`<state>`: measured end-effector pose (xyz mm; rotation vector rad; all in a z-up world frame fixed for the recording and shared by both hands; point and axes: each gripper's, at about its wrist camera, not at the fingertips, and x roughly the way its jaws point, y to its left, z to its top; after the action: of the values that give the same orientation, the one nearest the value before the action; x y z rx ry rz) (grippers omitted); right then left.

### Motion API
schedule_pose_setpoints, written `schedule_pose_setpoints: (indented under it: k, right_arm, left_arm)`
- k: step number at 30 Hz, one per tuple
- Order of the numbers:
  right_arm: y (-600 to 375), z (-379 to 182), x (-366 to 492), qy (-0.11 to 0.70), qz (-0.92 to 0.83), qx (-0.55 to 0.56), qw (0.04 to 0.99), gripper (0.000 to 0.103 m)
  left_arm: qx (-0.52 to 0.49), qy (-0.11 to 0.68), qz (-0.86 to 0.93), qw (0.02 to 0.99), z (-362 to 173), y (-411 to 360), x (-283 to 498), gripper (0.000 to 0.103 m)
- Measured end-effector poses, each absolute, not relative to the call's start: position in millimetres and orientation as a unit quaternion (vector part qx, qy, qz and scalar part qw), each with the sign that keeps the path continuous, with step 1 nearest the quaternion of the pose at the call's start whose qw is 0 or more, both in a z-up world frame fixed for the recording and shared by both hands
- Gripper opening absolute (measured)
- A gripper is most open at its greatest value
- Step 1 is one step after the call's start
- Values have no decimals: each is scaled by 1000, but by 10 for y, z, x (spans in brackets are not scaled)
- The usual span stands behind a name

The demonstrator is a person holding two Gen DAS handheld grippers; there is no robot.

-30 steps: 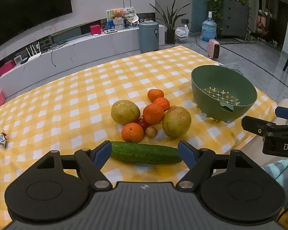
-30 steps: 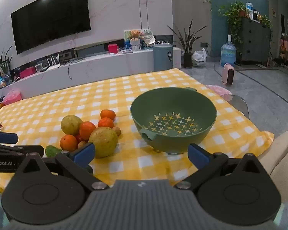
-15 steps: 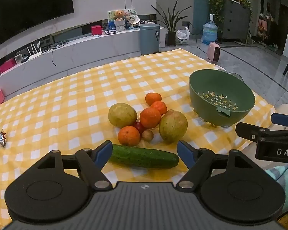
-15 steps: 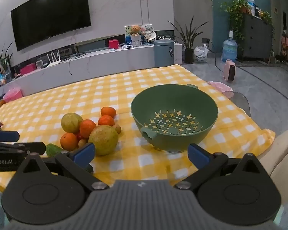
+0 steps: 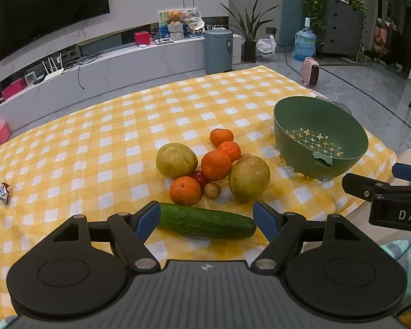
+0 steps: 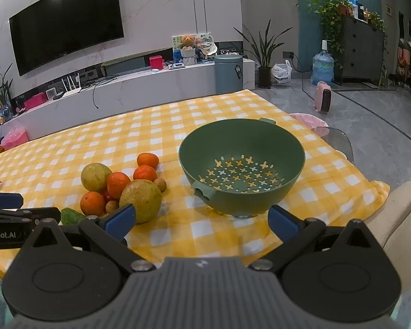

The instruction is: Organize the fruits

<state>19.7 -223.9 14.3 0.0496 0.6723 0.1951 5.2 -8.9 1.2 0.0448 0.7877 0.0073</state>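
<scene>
Now | cucumber [image 5: 205,223] lies crosswise | left tool [image 5: 207,216] wide | right tool [image 6: 202,219] wide

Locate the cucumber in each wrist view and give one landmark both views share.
Left wrist: the cucumber lies whole across the lower centre, just ahead of the open left gripper.
Right wrist: only its end shows at lower left.
Shared landmark: the green colander.
</scene>
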Motion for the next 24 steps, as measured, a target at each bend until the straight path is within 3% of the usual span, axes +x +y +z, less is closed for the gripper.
schedule_pose_setpoints:
  k: [24]
  right_arm:
    - [-2218, 151, 181, 324, 96, 18, 941, 99]
  left_arm:
    - [22, 386, 4, 922, 41, -76, 12, 90]
